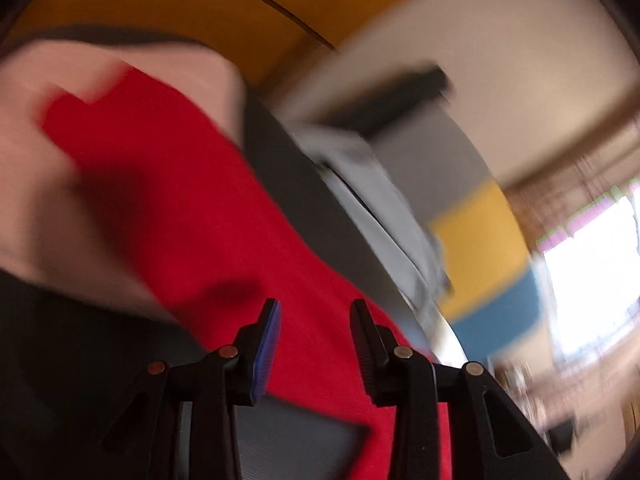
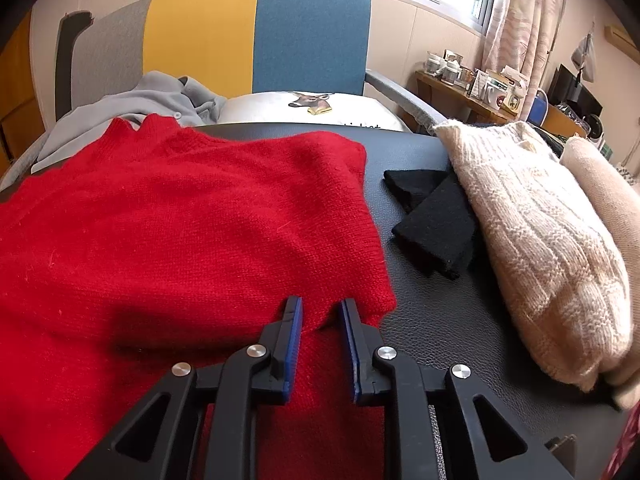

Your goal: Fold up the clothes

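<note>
The right wrist view is showing the scene sharply: a red knitted sweater (image 2: 180,216) is lying spread over a black leather-look table (image 2: 452,320), with black folded garments (image 2: 432,216) just beside its right edge and a cream ribbed sweater (image 2: 536,240) next to those, near the table's right side. Beyond the table, a grey shirt (image 2: 132,108) and a white pillow with a deer print (image 2: 312,108) are lying by a grey, yellow and blue panel (image 2: 256,32).

The left wrist view is smeared with motion blur and tilted; it is giving only the red sweater (image 1: 192,208) as a blurred shape, the dark table edge (image 1: 320,216) and the pale grey cloth (image 1: 380,200) past it.

The right gripper (image 2: 320,308) is pointing steeply down at the sweater's near right corner, its jaws narrowly apart with a fold of red knit bunched between the blue pads; whether they are pressing on it I cannot tell. The left gripper (image 1: 316,312) is hanging over the sweater, rolled to one side, its jaws standing apart with nothing between them.
</note>
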A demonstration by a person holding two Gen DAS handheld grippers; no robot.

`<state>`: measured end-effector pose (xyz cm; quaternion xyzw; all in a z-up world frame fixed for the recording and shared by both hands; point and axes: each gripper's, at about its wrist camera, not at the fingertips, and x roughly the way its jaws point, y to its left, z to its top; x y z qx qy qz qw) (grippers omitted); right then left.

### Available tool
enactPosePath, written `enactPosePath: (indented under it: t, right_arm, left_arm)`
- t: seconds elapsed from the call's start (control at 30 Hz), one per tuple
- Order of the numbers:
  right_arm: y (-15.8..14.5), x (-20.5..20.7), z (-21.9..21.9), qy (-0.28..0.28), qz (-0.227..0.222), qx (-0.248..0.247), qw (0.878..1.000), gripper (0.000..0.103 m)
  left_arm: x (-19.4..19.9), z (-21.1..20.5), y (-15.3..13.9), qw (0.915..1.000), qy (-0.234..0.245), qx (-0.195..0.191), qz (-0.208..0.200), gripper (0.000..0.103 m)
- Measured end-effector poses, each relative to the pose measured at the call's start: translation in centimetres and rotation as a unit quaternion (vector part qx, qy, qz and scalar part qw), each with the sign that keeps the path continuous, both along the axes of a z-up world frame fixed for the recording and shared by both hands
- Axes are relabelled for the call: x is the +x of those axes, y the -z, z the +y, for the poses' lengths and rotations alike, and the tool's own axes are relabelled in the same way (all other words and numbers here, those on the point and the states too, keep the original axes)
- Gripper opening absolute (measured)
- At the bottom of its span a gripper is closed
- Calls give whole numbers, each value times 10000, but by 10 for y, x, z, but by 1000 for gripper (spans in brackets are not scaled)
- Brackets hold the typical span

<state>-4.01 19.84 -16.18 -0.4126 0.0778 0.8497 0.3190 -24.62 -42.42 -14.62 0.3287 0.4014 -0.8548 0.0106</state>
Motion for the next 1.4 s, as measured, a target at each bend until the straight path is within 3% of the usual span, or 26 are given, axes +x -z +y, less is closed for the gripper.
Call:
enactPosePath:
  t: [0.07, 0.2, 0.43, 0.53, 0.6, 0.63, 0.7, 0.77, 0.83, 0.9, 1.07, 1.23, 1.4]
  right_arm:
    - [0, 0, -1, 22, -28, 43, 10000, 23]
    - [0, -1, -2, 65, -84, 128, 9999, 27]
    - [0, -1, -2, 126, -118, 185, 9997, 30]
    - [0, 1, 0, 229, -103, 171, 9995, 40]
    - [-1, 5, 7, 415, -42, 60, 9991, 59]
    - [-2, 9, 11, 487, 27, -55, 9988, 60]
    - [-2, 17, 21, 537, 269, -407, 9974, 61]
    - [-3, 17, 20, 527, 301, -384, 9974, 61]
    - [-4, 17, 18, 517, 333, -361, 9975, 60]
    - [-7, 13, 9, 366, 320, -142, 9987, 40]
    - [-19, -2, -35, -526, 352, 711, 9955, 7]
    - [-25, -9, -55, -1295, 396, 728, 9881, 7]
    - [-36, 0, -46, -1221, 571, 3, 9909, 7]
  left_arm:
    - [5, -32, 1, 9984, -547, 112, -81, 36]
    - [14, -76, 13, 9923, -1142, 420, -228, 36]
    - [-14, -112, 39, 9894, -1075, 869, -437, 36]
    - [-22, -113, 42, 9880, -1129, 966, -426, 33]
    - [-21, -107, 32, 9902, -1149, 764, -223, 18]
    - [-20, -102, 25, 9912, -1182, 586, -130, 12]
    - [-19, -89, 4, 9931, -1132, 279, 110, 10]
    - [-19, -65, -26, 9950, -835, 76, 538, 9]
    - [-19, -40, -54, 9943, -514, -74, 931, 9]
    - [-26, -9, -81, 9918, 36, -101, 1273, 9]
    - [-40, 97, -137, 9688, 1581, -200, 1897, 9]
    - [-42, 229, -142, 9312, 3115, -348, 1861, 9]
    - [-22, 335, -106, 8975, 4086, -763, 1476, 9]
